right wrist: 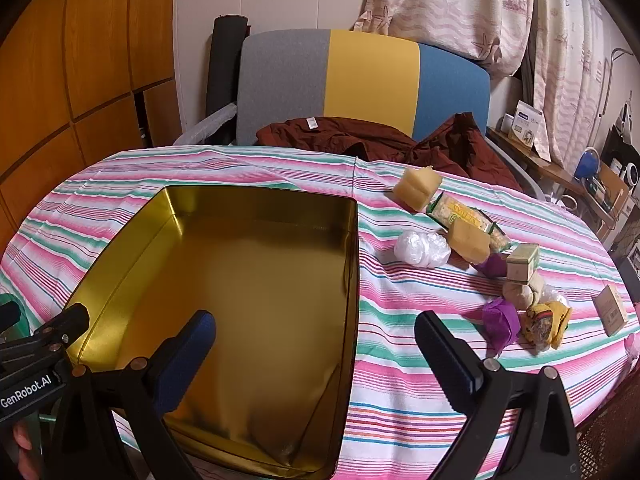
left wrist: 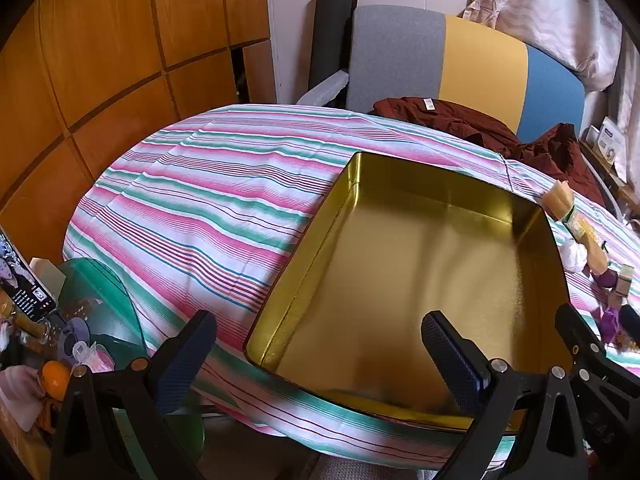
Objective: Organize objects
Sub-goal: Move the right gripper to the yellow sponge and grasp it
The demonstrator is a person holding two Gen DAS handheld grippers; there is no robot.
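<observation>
A large empty gold tin box point(left wrist: 420, 264) point(right wrist: 240, 280) lies on the striped tablecloth point(left wrist: 208, 200) point(right wrist: 400, 360). My left gripper point(left wrist: 316, 344) hovers open over the tin's near left corner, nothing between its fingers. My right gripper point(right wrist: 316, 340) hangs open above the tin's right wall, also empty. To the right of the tin lie loose items: a yellow sponge block point(right wrist: 416, 188), a green-yellow packet point(right wrist: 464, 216), a white plastic bundle point(right wrist: 420, 250), a tan block point(right wrist: 470, 242), a small cream box point(right wrist: 522, 262), purple paper point(right wrist: 500, 320) and a yellow wrapped thing point(right wrist: 544, 322).
A dark red garment point(right wrist: 380, 140) lies at the table's far edge before a grey, yellow and blue chair point(right wrist: 360, 80). A flat cardboard box point(right wrist: 610, 310) sits near the right edge. Left of the table stand a phone point(left wrist: 24, 280), an orange point(left wrist: 54, 376) and clutter.
</observation>
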